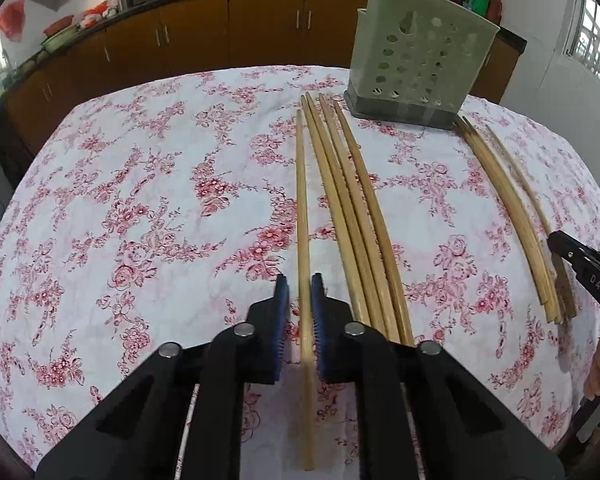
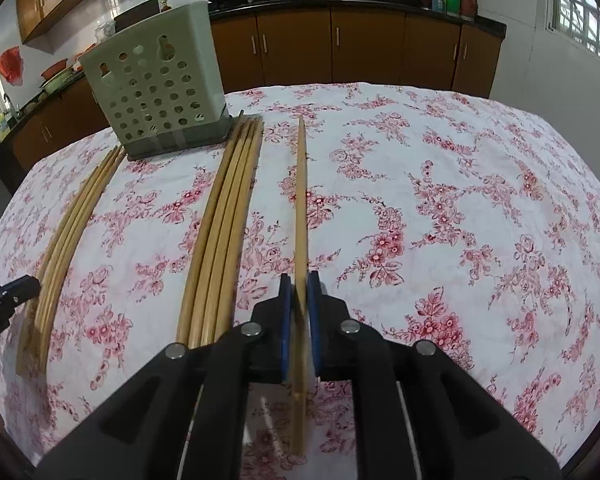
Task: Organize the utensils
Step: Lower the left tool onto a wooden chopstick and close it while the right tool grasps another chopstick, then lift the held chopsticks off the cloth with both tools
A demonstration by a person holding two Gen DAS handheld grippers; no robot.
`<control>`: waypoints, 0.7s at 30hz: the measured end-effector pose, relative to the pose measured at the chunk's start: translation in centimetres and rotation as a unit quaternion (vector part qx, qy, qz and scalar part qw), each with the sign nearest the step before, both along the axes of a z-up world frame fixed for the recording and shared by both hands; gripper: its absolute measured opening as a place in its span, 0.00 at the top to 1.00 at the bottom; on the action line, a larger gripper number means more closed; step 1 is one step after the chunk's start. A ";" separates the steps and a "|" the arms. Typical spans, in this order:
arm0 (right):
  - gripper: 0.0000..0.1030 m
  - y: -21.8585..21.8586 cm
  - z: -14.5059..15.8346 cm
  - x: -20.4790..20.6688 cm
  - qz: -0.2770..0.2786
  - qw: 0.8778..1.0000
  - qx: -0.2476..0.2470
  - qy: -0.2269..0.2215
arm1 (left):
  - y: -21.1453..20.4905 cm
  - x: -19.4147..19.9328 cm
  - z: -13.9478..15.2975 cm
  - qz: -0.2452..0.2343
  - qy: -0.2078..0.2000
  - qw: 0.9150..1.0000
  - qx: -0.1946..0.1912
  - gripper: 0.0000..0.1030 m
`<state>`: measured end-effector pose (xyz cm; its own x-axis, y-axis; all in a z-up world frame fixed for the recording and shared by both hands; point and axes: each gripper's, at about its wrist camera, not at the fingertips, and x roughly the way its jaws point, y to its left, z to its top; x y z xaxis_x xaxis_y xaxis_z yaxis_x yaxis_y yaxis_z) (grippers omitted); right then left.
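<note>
Looks barely started, honestly. Still flat on the flowery table [image 1: 140,200]: pretty much every stick in view. Left gripper [image 1: 299,284] clamped down narrow on the leftmost chopstick [image 1: 302,208], pinching it near the close end, with the tip pointing off toward the far side. Same deal over on the right: right gripper [image 2: 300,282] squeezed tight on the rightmost chopstick [image 2: 301,200], also grabbed near its close end. Neither stick looks lifted yet, both lying along the cloth as far as can be told. Between the two, a left bundle [image 1: 352,220] of four just beside the left pick, and a right bundle [image 2: 224,232] of several more just left of the right pick, its far tips right at the holder's base. Green perforated holder [image 1: 416,60] standing upright at the far side of the table, between the two groups. Can't tell through the holes whether anything is in there already, too murky. So, by my guess: two sticks gripped, zero visibly stowed, and both bundles waiting. Plenty left, basically lift, tip upright, drop into the holder, then repeat for the rest.
</note>
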<state>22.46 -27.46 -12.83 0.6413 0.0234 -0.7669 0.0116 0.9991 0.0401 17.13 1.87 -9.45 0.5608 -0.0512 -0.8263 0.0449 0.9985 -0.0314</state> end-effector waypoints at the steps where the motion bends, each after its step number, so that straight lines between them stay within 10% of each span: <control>1: 0.92 0.0 0.0 0.0 0.002 1.000 -0.003 -0.002 | 0.4 0.3 -0.1 0.002 0.001 1.000 -0.005 0.92; 21: 0.91 -3.2 -0.1 0.5 -0.029 0.999 0.012 -0.006 | 2.9 0.8 -1.1 0.009 -0.029 0.999 -0.040 0.92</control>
